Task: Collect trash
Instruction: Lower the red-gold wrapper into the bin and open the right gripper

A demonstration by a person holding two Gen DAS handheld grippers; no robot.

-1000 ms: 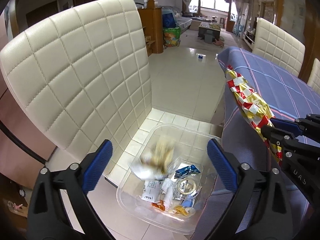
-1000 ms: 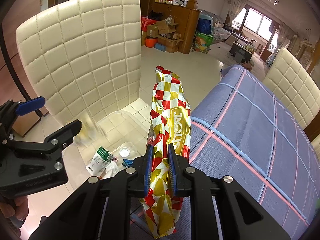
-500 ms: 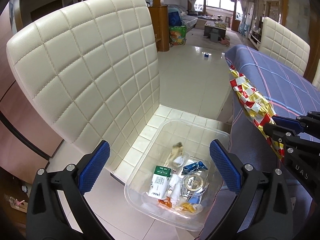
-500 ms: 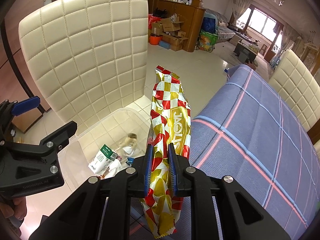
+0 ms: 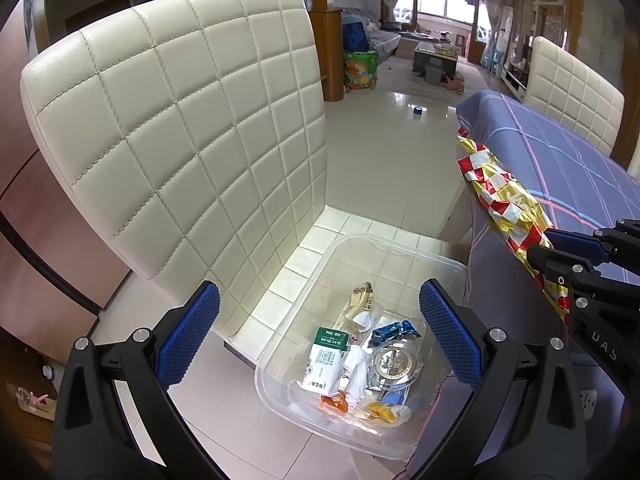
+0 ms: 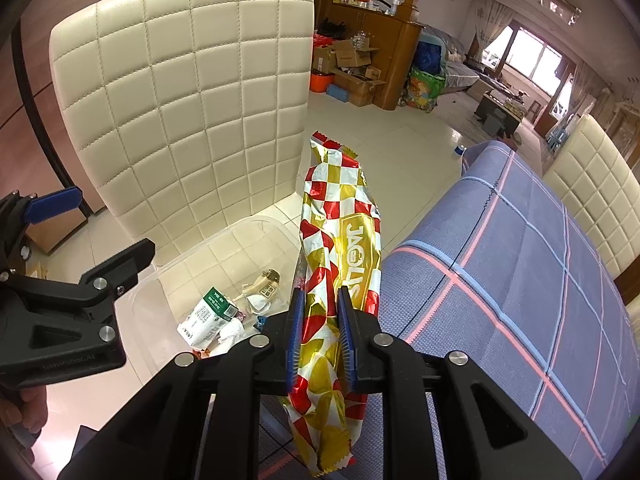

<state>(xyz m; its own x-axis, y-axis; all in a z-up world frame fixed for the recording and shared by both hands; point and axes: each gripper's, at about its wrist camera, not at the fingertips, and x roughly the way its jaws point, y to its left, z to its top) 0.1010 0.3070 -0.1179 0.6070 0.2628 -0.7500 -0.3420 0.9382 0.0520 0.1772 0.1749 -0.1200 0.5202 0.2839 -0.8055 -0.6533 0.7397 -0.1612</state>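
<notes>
Right gripper (image 6: 319, 334) easing its hold on a snack wrapper (image 6: 340, 248) beside the clear bin (image 5: 404, 252).

Its jaws are opening, the red, white and gold wrapper upright between the blue pads, which look to be touching it, just beside the bin's rim and next to the blue plaid cloth (image 6: 520, 264). The left gripper (image 5: 316, 336) hovers above the bin with jaws wide apart and empty. Inside the bin lie a green-and-white carton (image 5: 326, 362), a blue wrapper (image 5: 394, 329) and other scraps.
</notes>
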